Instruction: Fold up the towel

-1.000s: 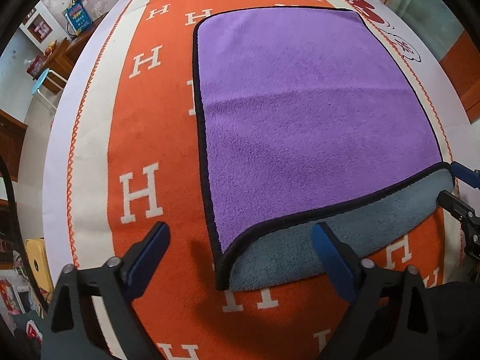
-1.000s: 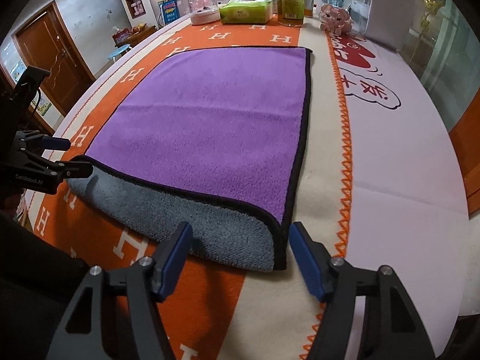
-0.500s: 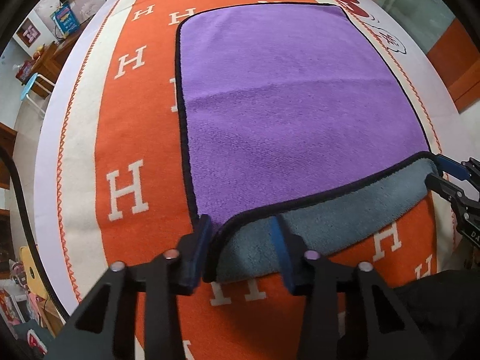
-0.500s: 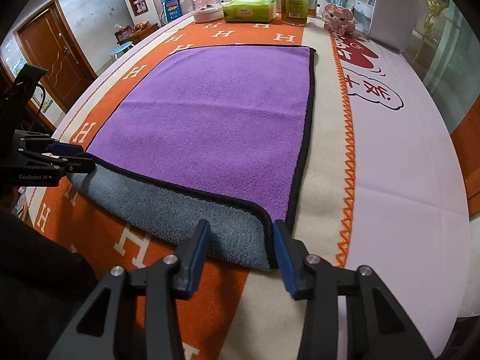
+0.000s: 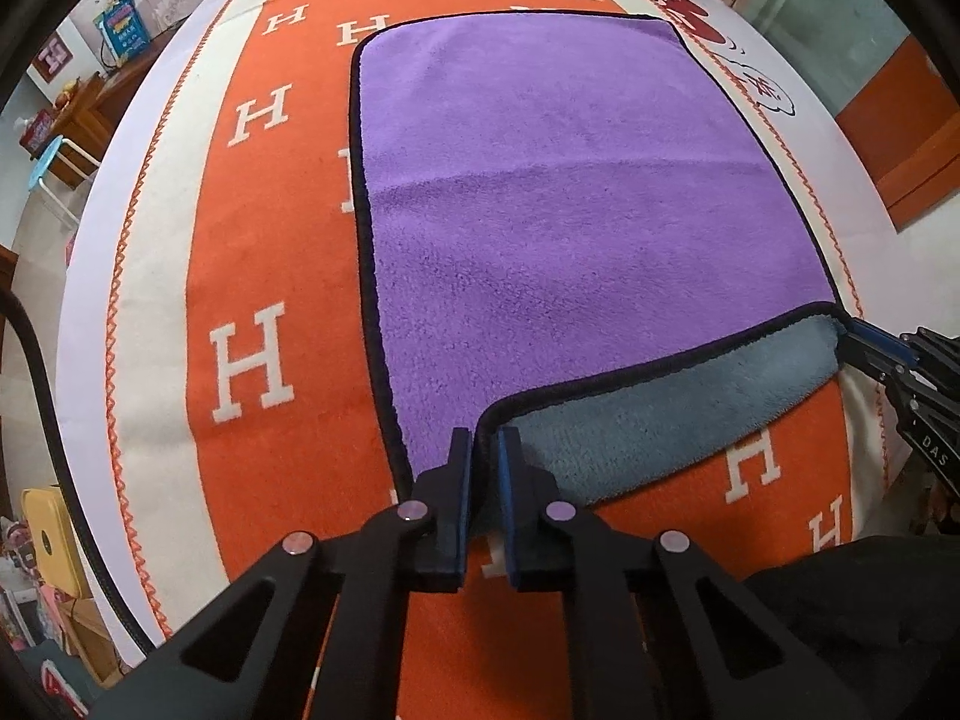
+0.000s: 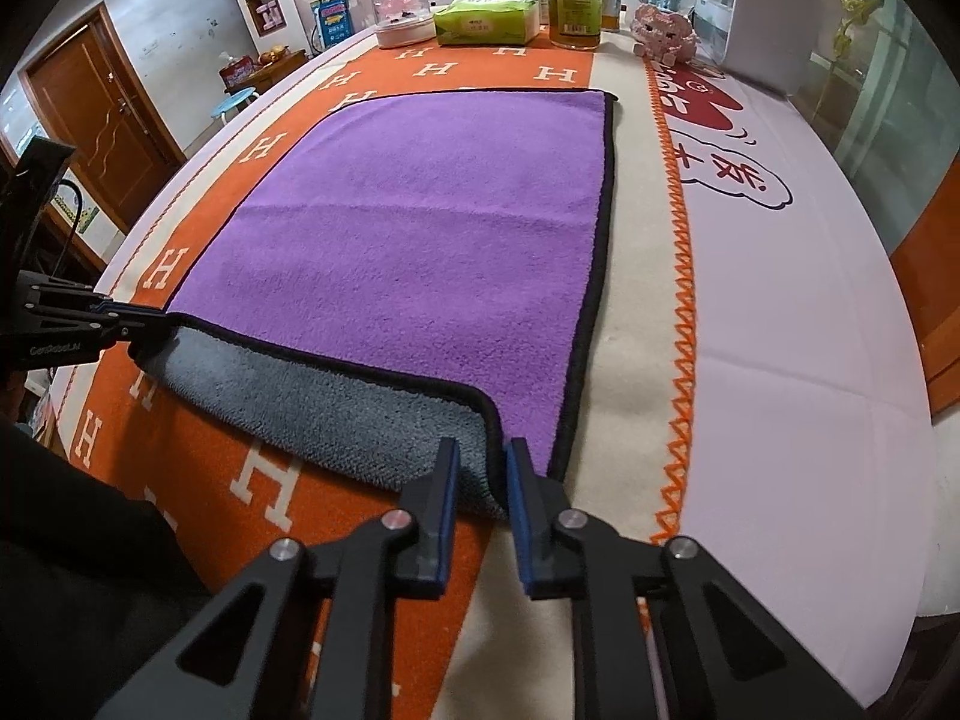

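The left gripper (image 5: 485, 450) is closed on the near left corner of the towel (image 5: 570, 210). The right gripper (image 6: 483, 462) pinches the near right corner, at the lower middle of its frame.

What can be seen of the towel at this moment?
The towel is a plush rectangle, purple on one face, grey on the other, with black piping round its edge. It lies flat on the orange cloth, except the near edge, which is raised and shows a strip of grey underside. The left gripper is shut on the near left corner and the right gripper on the near right corner. A faint crease crosses the middle.
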The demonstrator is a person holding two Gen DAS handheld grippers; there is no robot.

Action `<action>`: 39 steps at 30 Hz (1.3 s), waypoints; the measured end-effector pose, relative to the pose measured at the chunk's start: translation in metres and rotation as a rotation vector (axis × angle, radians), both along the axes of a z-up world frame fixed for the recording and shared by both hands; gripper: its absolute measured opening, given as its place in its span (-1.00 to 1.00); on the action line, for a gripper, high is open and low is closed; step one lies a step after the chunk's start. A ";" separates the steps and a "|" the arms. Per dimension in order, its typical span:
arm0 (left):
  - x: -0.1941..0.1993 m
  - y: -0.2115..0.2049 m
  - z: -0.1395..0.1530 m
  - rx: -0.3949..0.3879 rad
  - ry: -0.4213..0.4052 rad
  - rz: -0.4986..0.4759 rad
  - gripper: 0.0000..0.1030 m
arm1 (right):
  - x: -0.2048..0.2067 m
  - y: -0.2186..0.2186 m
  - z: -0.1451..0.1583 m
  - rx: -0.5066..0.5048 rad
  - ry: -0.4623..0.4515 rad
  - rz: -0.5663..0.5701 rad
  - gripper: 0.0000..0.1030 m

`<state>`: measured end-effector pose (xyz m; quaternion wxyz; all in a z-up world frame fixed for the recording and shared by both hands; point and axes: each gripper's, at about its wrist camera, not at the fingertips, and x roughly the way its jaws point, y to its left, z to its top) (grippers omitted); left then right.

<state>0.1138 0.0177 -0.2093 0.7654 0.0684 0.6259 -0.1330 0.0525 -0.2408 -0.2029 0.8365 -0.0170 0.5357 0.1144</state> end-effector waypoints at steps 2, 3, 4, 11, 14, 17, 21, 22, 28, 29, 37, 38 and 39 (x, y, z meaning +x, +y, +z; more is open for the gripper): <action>-0.001 0.002 0.000 -0.004 0.006 -0.004 -0.91 | 0.000 -0.001 0.000 -0.002 0.002 -0.006 -0.83; -0.001 0.002 0.001 -0.003 0.007 -0.004 -0.91 | 0.000 -0.001 0.000 -0.003 0.004 -0.008 -0.86; -0.002 0.003 0.001 -0.003 0.008 -0.004 -0.91 | -0.001 -0.002 0.001 -0.003 0.005 -0.011 -0.87; -0.001 0.006 0.006 -0.008 0.006 -0.007 -0.92 | -0.001 -0.003 0.005 -0.012 -0.008 -0.019 -0.91; 0.001 0.004 0.011 -0.010 0.001 -0.005 -0.93 | -0.001 -0.004 0.007 -0.012 -0.019 -0.017 -0.91; 0.005 0.004 0.017 -0.017 -0.001 -0.003 -0.93 | 0.001 -0.005 0.012 -0.012 -0.030 -0.015 -0.91; 0.010 0.005 0.029 -0.011 -0.018 -0.006 -0.93 | 0.004 -0.007 0.020 -0.014 -0.047 -0.009 -0.91; 0.011 0.006 0.033 -0.011 -0.023 -0.008 -0.93 | 0.005 -0.008 0.023 -0.014 -0.051 -0.007 -0.91; 0.024 0.002 0.056 -0.015 -0.065 -0.008 -0.93 | 0.016 -0.012 0.042 -0.019 -0.092 0.002 -0.91; 0.025 0.002 0.061 -0.017 -0.075 -0.012 -0.93 | 0.019 -0.012 0.045 -0.021 -0.101 0.005 -0.91; 0.052 -0.004 0.100 -0.020 -0.165 -0.036 -0.93 | 0.042 -0.015 0.074 -0.040 -0.173 0.025 -0.91; 0.056 -0.004 0.103 -0.015 -0.175 -0.040 -0.93 | 0.046 -0.016 0.078 -0.038 -0.182 0.027 -0.91; 0.061 -0.004 0.109 -0.013 -0.187 -0.041 -0.93 | 0.049 -0.017 0.082 -0.040 -0.191 0.030 -0.91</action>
